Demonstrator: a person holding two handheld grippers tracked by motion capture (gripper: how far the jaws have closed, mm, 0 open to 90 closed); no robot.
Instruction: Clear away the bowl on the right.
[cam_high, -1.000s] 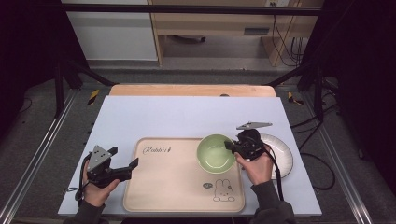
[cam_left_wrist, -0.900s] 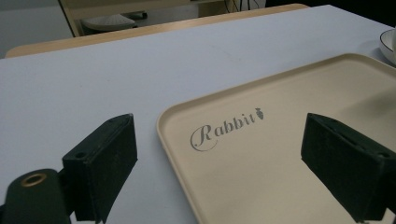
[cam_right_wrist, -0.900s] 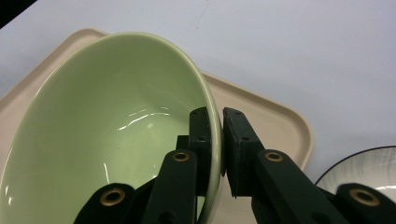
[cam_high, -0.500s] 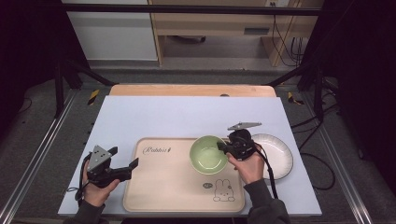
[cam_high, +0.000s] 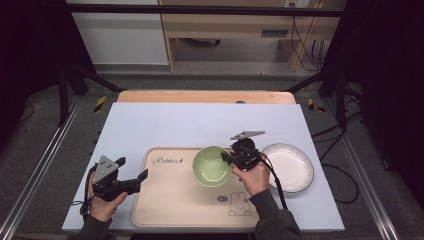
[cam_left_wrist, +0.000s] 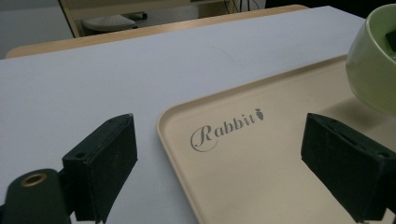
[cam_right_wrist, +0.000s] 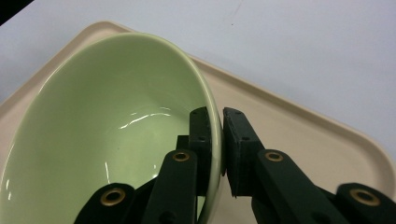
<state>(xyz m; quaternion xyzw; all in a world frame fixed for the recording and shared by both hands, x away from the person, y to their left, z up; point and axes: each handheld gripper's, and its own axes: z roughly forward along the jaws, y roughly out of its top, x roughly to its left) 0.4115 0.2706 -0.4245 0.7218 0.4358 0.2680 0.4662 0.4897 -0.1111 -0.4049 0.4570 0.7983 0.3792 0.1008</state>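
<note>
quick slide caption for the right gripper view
Right gripper pinches the green bowl's rim above the beige tray.

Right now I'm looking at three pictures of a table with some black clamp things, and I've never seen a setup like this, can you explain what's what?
No robot here: a person sits at the table and holds a two-jaw tool in each hand. One picture is taken from a fixed camera above the table, looking down. The other two come from small cameras riding on each tool, looking along its black jaws.

On the pale blue table top lies a beige tray printed with "Rabbit" and a small bunny. A white plate sits to the tray's right.

The right hand-held gripper is shut on the rim of a green bowl, one jaw inside and one outside, over the tray. The left hand-held gripper is open, holding nothing, its jaws spread at the tray's left edge.
</note>
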